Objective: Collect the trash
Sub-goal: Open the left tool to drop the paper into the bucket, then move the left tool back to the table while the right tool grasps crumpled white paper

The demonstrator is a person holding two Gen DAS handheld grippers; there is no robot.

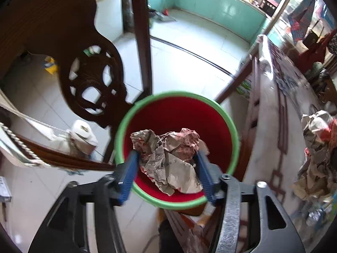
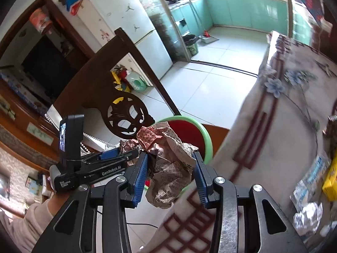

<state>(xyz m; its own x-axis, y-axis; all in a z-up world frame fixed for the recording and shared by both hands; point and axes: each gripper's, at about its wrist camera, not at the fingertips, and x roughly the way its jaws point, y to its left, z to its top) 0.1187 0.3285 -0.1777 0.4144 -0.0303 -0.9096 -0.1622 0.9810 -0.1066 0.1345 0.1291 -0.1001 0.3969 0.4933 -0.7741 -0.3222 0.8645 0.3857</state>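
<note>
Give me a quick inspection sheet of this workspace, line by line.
Surface: table under a floral cloth.
Job's things: red bin with a green rim; crumpled newspaper; second wad.
Clutter: more crumpled paper on the table; yellow box.
Grippers: left gripper shut on newspaper above the bin; right gripper shut on second wad.
Cables: thin dark lead on the floor.
Surroundings: carved wooden chair, white fridge, tiled floor.

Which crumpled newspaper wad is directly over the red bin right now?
The wad between the left gripper fingers: it hangs right above the red bin. The right gripper grips another wad short of the bin, by the table edge.
</note>
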